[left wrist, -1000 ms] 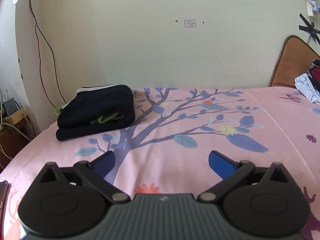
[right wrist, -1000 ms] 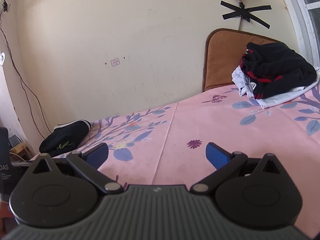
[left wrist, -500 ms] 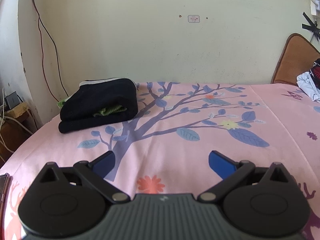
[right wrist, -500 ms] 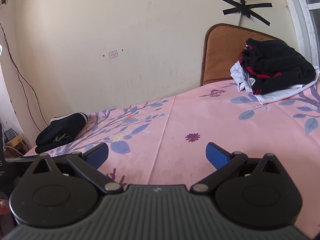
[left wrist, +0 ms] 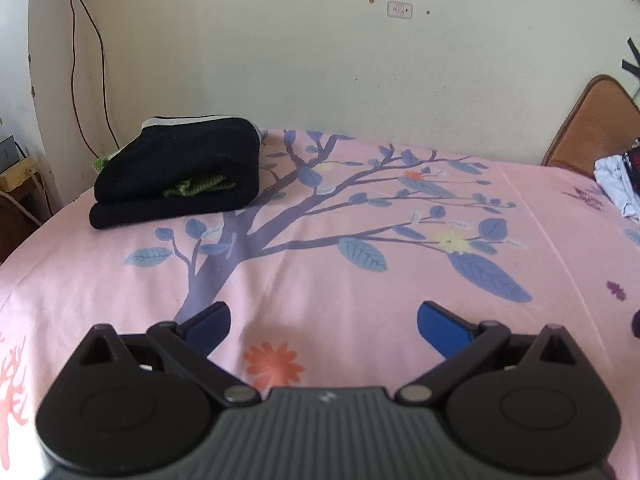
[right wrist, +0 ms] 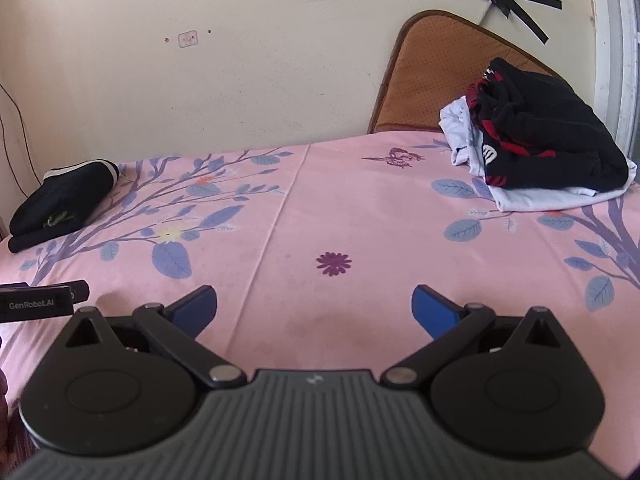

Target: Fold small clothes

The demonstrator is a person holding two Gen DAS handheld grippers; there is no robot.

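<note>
Currently the pink bedsheet with the blue-leaf tree print fills both views, bare in the middle stretch. Far right in the right wrist view: a heap of unfolded clothes, a black garment with red trim on top of a crumpled white one, resting against a brown woven cushion by the wall; only its edge shows in the left wrist view. Far left corner: a folded black garment with a white band and a bit of green showing, lying flat and apparently done. Left gripper has its blue-padded jaws spread wide with nothing between them, low over the sheet. Right gripper is the same, jaws wide apart and empty, well apart from the heap. My read: next step is fetching a piece from the heap. Risks: the black top piece sits tangled on the white one, so a deep pinch could drag both layers; a pinch too close to the bed could catch the sheet and wrinkle the working area; dragging the piece leftward carelessly could disturb the folded garment.
</note>
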